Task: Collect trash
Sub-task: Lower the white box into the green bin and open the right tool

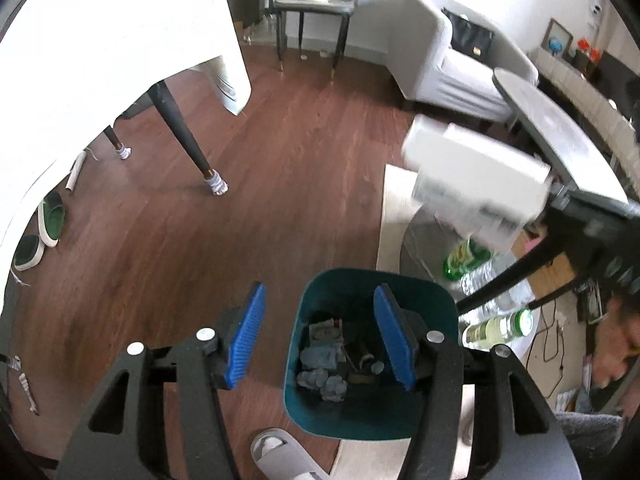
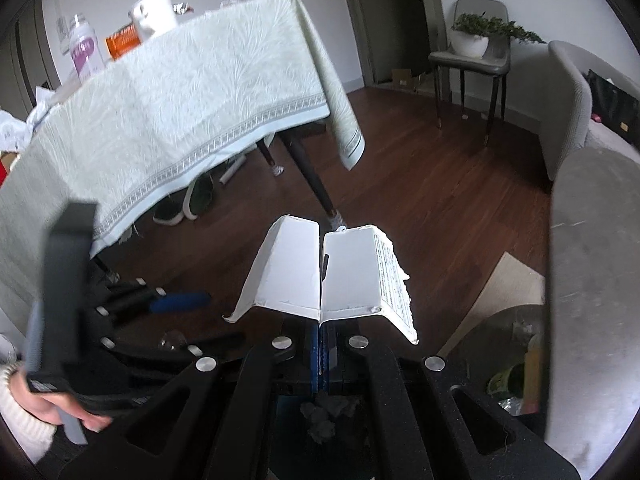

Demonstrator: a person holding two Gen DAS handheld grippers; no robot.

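Teal bin [image 1: 370, 412] upright on the wood floor, open top, part full: crumpled grey-blue paper wads [image 1: 322, 380] and dark scraps at the bottom. White carton [image 2: 326, 276], torn open and flattened into two flaps, small print down one side panel, clamped at its lower edge, held in the air up and right of the bin. Plastic bottles [image 1: 486, 292], green and clear, lie just right of the bin.

Wooden floor [image 1: 280, 184] under teal bin [image 1: 320, 412], slipper [image 1: 276, 452], rug [image 1: 394, 208].
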